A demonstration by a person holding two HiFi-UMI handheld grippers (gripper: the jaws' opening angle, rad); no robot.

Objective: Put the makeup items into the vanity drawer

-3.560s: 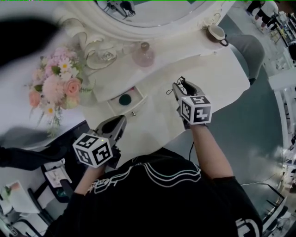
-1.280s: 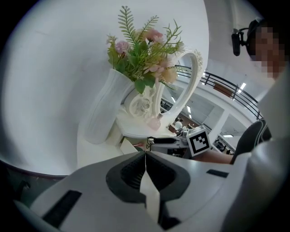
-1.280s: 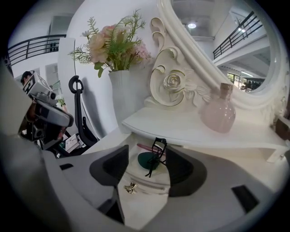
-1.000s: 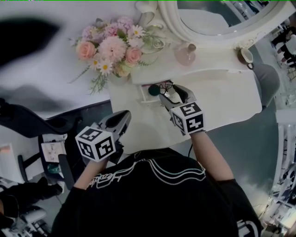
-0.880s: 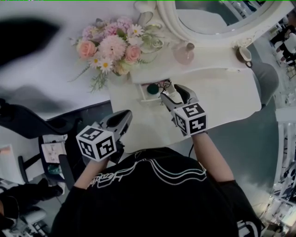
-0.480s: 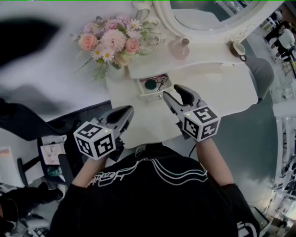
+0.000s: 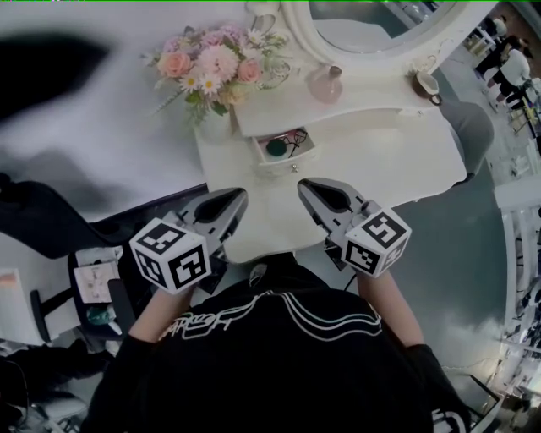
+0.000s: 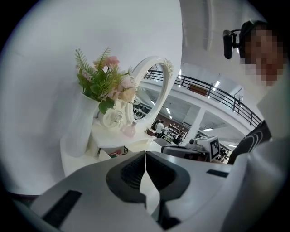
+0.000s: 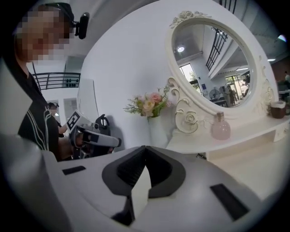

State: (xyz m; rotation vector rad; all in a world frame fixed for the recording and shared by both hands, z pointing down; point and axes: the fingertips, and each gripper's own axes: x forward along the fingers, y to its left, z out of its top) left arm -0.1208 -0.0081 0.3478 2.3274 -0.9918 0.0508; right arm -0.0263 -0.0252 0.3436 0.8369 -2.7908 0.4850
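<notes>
The small vanity drawer [image 7: 284, 164] stands pulled open under the raised shelf. In it lie a round dark-green item [image 7: 275, 147] and a black wiry item [image 7: 296, 138]. My right gripper [image 7: 303, 184] hangs over the tabletop just in front of the drawer, shut, with nothing between its jaws [image 9: 144, 147]. My left gripper [image 7: 239, 196] hovers at the table's near left edge, also shut and empty [image 8: 145, 154]. The drawer's corner shows in the left gripper view [image 8: 118, 152].
A white vase of pink flowers [image 7: 215, 68] stands left of the drawer. On the shelf are a pink perfume bottle [image 7: 325, 84] and a cup [image 7: 423, 84], under the oval mirror [image 7: 372, 25]. A dark chair [image 7: 93, 287] sits left of the white tabletop [image 7: 380, 161].
My right gripper has drawn back from the drawer towards the person and its jaws have gone from open to shut. The left gripper has barely moved.
</notes>
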